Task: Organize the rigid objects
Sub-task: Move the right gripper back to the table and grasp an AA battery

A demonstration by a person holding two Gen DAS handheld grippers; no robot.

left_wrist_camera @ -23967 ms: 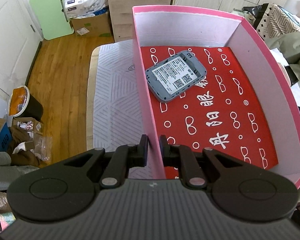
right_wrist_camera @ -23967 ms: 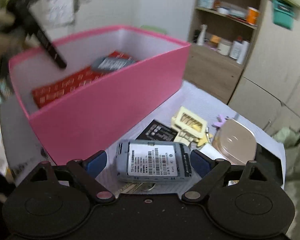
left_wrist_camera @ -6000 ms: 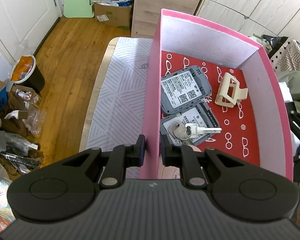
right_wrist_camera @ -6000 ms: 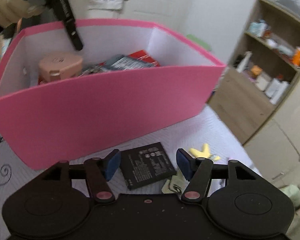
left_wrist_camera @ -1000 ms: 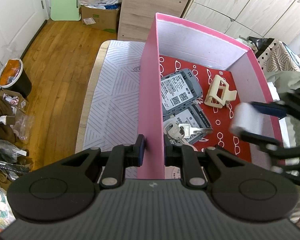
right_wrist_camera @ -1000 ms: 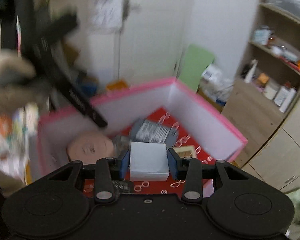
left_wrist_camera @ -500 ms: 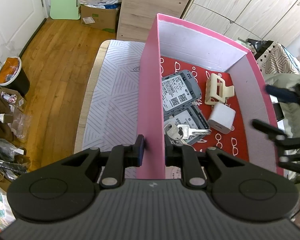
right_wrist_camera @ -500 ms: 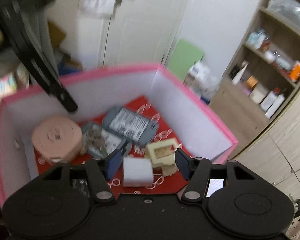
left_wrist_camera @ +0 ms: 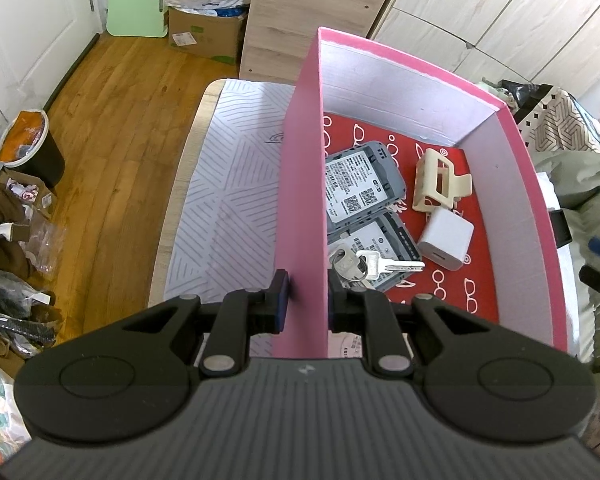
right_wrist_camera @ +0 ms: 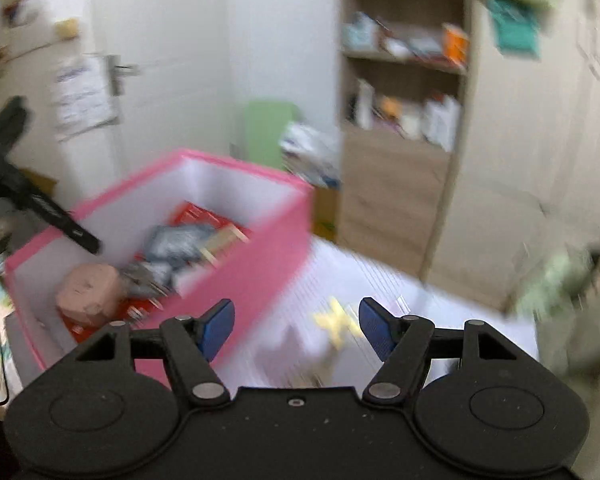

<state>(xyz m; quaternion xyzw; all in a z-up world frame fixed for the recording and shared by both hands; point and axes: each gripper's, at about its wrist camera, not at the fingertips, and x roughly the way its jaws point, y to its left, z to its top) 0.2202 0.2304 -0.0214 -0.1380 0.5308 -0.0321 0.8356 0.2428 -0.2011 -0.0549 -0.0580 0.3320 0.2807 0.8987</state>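
Note:
My left gripper [left_wrist_camera: 304,304] is shut on the near left wall of the pink box [left_wrist_camera: 300,184]. Inside on the red lining lie two grey devices [left_wrist_camera: 360,184], a bunch of keys [left_wrist_camera: 364,264], a cream hair clip [left_wrist_camera: 436,180] and a white charger cube [left_wrist_camera: 446,240]. A pink round case [right_wrist_camera: 90,294] sits in the box's near corner in the right wrist view. My right gripper [right_wrist_camera: 296,326] is outside the box over the table, its jaws opening with nothing between them. A blurred yellow object [right_wrist_camera: 334,322] lies on the cloth ahead of it.
The box stands on a table with a striped white cloth [left_wrist_camera: 228,200]. Wooden floor [left_wrist_camera: 112,120] and a bin [left_wrist_camera: 28,148] lie past the left edge. A shelf unit [right_wrist_camera: 400,100] and wardrobe doors stand behind. An olive garment [left_wrist_camera: 580,184] is at the right.
My right gripper let go of the white charger cube inside the box, pulled back out to the right of the box and spread its jaws wider. The left gripper kept its hold.

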